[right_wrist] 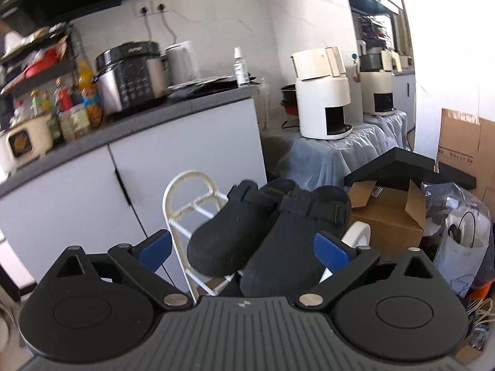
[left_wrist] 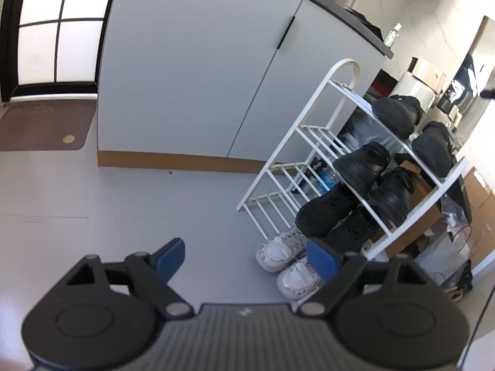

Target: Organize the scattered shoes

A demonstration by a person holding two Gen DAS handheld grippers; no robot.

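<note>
Shoes all racked or parked, none scattered on open floor. Left gripper (left_wrist: 246, 258) spread and empty, white sneakers (left_wrist: 289, 261) just ahead-right on the floor at the rack (left_wrist: 312, 130) foot, toes toward it. Right gripper (right_wrist: 244, 252) spread, empty; black clogs (right_wrist: 266, 228) between the fingers' line, top shelf, toes nearest.

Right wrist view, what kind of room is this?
Likely a home kitchen by an entryway: a multicooker on the counter, wall sockets, and a white shoe rack against the cabinets.
</note>
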